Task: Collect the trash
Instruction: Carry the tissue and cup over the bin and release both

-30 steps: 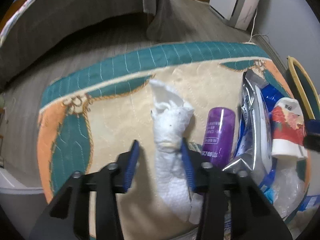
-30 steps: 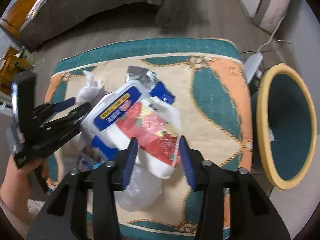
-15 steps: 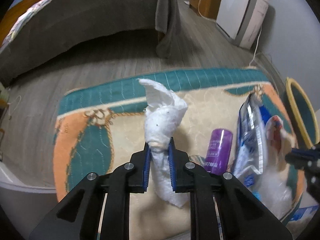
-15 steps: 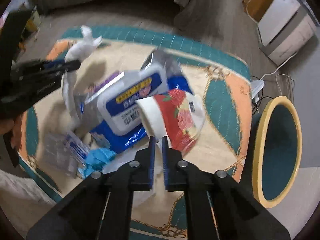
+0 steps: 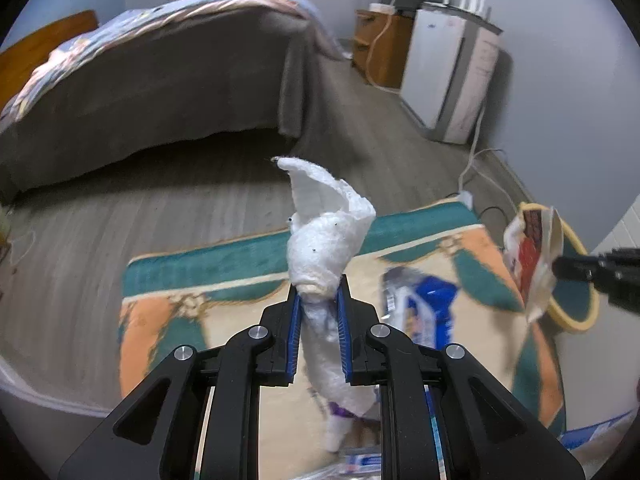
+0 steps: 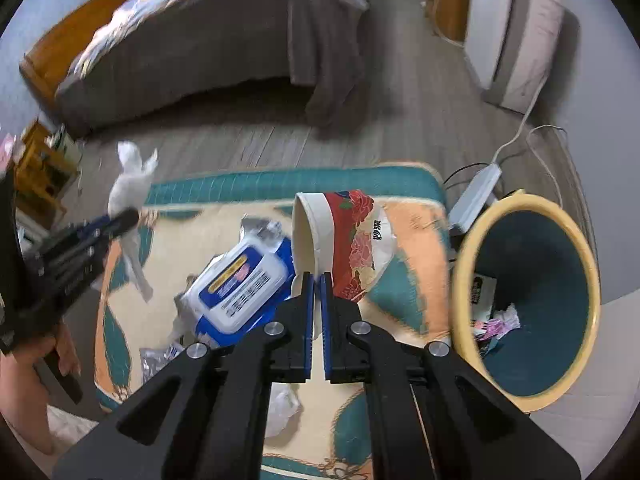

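Pinching a soft, feather-light tissue wad (image 5: 326, 248) at its middle, the left gripper (image 5: 318, 320) held it above the rug (image 6: 412, 216) while the right gripper (image 6: 316, 292) fingers clamped the crushable paper cup (image 6: 340, 236) rim beside the bin (image 6: 532, 300).

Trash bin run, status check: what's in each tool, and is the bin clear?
Left tool shut on crumpled tissue. Right tool shut on paper cup rim. Trash bin open, nothing in the way. Wipes pack left on rug.
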### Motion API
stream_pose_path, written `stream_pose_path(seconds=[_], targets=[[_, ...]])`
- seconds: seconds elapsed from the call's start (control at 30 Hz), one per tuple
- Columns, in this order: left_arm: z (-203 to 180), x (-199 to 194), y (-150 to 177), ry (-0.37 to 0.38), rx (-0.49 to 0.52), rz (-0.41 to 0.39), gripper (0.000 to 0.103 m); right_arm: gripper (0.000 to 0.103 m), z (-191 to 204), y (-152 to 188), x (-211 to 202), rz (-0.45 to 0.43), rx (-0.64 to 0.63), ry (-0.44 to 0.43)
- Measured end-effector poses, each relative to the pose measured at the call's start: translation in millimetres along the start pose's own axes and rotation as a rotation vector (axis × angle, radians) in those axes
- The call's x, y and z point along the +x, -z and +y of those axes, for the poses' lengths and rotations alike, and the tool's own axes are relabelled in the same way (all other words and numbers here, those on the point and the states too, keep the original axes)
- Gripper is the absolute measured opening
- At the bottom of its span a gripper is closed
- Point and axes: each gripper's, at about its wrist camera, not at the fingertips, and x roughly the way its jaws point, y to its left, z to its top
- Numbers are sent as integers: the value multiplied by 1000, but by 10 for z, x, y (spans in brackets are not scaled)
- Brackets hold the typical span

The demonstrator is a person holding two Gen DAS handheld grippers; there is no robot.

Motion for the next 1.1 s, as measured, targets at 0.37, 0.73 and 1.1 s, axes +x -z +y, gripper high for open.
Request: stream_pose_path(seconds=[0.37, 0.73, 1.1], targets=[[-605, -37, -125, 50, 102, -36, 17, 3, -653, -17, -199, -58, 111, 28], [-1143, -5, -105, 103, 197, -33, 17, 3, -1078, 40, -355, -94, 151, 65], [-1621, 60, 118, 173, 292, 6, 18, 3, -1202, 71, -349, -92, 141, 101]])
